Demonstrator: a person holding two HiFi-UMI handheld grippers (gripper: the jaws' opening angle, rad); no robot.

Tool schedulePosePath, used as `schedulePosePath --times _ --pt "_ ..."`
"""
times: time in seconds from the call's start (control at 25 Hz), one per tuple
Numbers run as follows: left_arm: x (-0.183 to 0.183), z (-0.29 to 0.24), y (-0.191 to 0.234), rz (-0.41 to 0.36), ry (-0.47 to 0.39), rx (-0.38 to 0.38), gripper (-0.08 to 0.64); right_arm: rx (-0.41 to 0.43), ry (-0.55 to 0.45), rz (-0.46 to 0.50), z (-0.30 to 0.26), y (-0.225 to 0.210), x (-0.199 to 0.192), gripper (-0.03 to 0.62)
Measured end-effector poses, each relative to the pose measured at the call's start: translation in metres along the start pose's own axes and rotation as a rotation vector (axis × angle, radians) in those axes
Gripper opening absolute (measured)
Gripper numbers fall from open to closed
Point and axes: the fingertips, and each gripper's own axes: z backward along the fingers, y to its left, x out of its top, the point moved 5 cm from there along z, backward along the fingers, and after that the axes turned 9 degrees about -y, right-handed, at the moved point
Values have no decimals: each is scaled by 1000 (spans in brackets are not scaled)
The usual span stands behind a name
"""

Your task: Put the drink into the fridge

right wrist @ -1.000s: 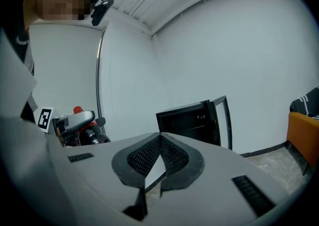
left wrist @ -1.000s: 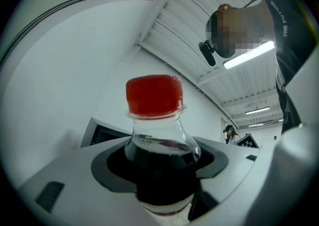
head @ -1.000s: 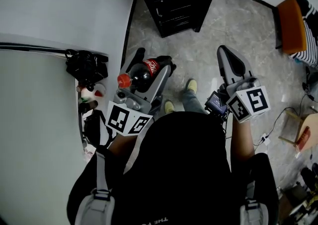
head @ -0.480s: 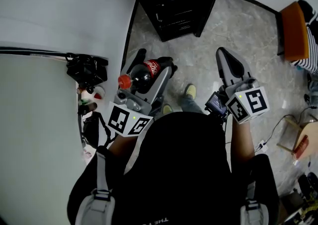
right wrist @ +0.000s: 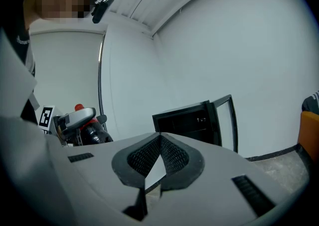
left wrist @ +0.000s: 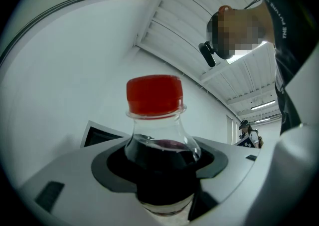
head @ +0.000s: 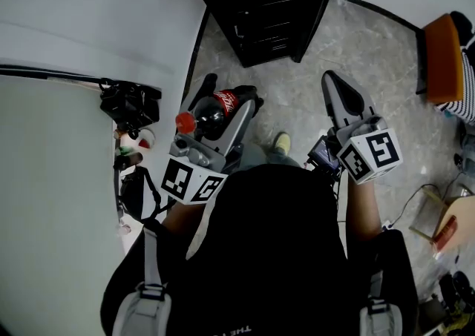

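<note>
**Closing on the fridge, drink clamped in the left claw**

Moved since 1 second ago: the fridge [head: 260, 8] sits larger and lower in the head view. Only 1 yellow shoe [head: 281, 142] shows where 2 did. My read is that the carrier is walking toward it. Both claws keep the same pose in front of the body.

- Grip: the left claw [head: 230, 90] has its jaws wide and its pads pressed on the body of the drink [left wrist: 159, 150], a plastic cola bottle. The hold is just under the shoulder, with the neck and red cap [left wrist: 154, 93] free above the pads.
- Position: the bottle rides in the air over the floor [head: 356, 45], tilted, with the cap end nearer the carrier. It is not yet at the fridge.
- Other hand: the right claw [right wrist: 159, 137] has its pads together with nothing between them.
- Fridge: the door [right wrist: 227, 120] stands open in the right gripper view.

Handling, as a judgement:
- Weight: dark liquid reaches the shoulder, so the bottle is nearly full. It should be fairly heavy, and the liquid will slosh on a sudden stop.
- Surface: the wall is smooth and round, so it is likely slippery. It should give a little under squeeze but is not fragile.
- Hold: the present grip on the wide body suits it. The narrow neck would let it swing.
- Setting down: it wants righting before it goes on a shelf.
</note>
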Motion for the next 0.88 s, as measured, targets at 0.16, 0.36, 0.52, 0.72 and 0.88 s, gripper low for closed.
schedulePosePath --times 0.16,0.36,0.52,0.72,0.88 --pt "0 -4 -2 -5 -6 7 314 6 -9 6 0 -6 3 11" --pt "1 -7 -7 -8 -14 5 314 8 -17 14 4 -8 7 11" --pt "0 -14 -9 1 -19 14 314 9 -18 16 4 -17 8 11" --pt "-4 -19 -16 -3 -18 20 314 16 -22 13 8 -27 10 11" --pt "-3 -18 -21 -7 -15 20 314 19 -27 11 10 -28 10 11"
